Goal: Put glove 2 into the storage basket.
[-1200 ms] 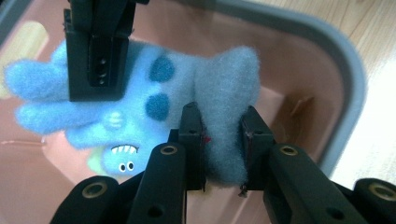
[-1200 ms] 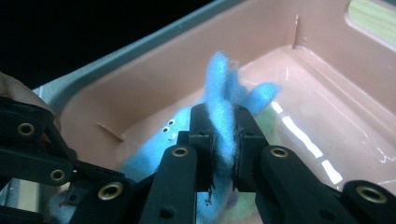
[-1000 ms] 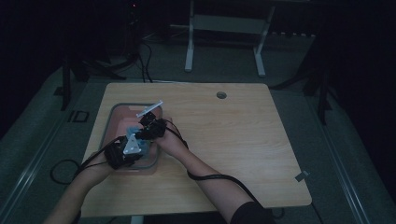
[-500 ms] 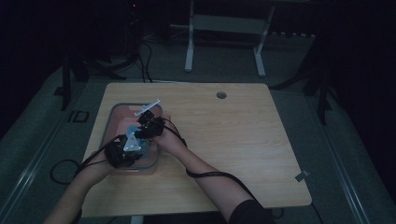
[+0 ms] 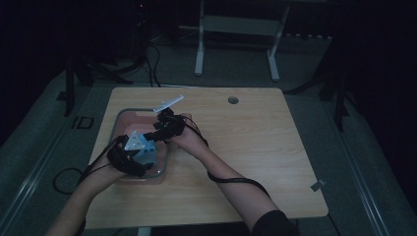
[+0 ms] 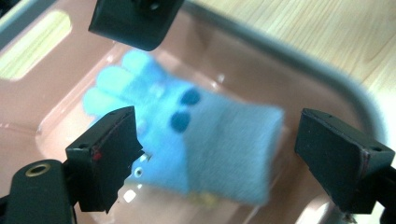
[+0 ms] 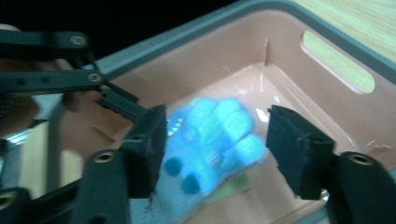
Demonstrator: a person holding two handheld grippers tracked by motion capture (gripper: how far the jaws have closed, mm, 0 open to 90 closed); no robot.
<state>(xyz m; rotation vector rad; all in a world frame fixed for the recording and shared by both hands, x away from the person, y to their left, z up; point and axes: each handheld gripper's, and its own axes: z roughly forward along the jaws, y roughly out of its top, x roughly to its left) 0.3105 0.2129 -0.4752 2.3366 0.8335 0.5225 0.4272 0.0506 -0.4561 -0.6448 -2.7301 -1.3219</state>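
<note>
A dim room surrounds the wooden table [image 5: 236, 147]. At its left, a pink bin [image 6: 219, 60] holds the blue glove [image 6: 210, 144]. Left gripper [image 6: 224, 154] and right gripper [image 7: 215, 144] have just been opening, jaws spread, nothing pinched; a low jaw might snag the glove.

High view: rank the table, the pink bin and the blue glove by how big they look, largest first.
1. table
2. pink bin, well smaller
3. blue glove, smallest, lying in the bin and partly covered by the left gripper

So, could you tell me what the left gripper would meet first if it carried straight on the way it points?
Most likely the blue glove, which lies in the pink bin ahead of the left gripper and between its open jaws; depth is hard to judge.
</note>
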